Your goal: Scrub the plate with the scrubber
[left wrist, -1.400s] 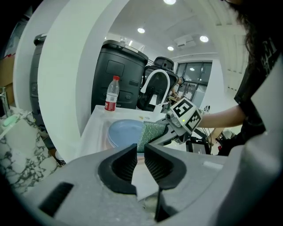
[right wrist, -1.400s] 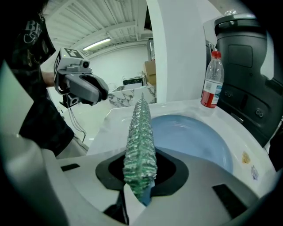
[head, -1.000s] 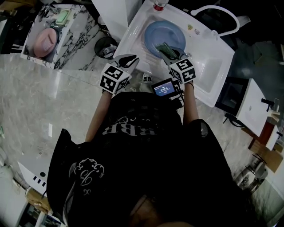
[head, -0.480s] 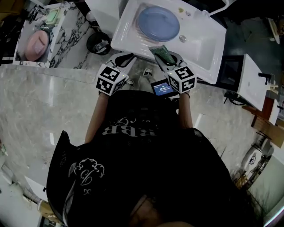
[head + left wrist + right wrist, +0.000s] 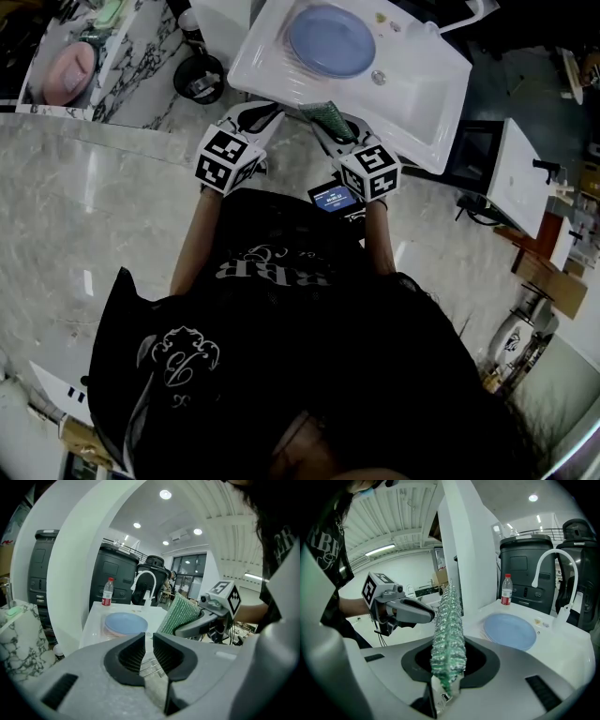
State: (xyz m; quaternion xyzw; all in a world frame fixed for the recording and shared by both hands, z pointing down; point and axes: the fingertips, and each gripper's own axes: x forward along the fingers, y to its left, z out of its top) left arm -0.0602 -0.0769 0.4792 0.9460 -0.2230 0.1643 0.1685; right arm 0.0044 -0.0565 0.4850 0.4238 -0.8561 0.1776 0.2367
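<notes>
Pale marble flooring is spreading under us in the head view, and a white rectangular sink basin is standing ahead with a round pale-blue plate lying flat in its far left part. We are holding both tools at the basin's near rim: the left gripper is hovering just left of the right gripper, which is carrying a green mesh scrubber over that rim, short of the plate and apart from it. Along the left gripper's own view, we are seeing its dark ribbed pads drawn nearly together with only a slit between them and nothing in it; the plate is resting ahead, and the scrubber is standing up on the right. Along the right gripper's view, its jaws are pinching the scrubber at its lower end, so the pad is rising edge-on with its long axis running away from us, tipped toward the basin. The plate is lying ahead, lower and a little to the right, well clear of the scrubber's tip. We are judging that the right gripper, the only loaded one, needs to go forward and down to lay the scrubber's broad face on the plate.
</notes>
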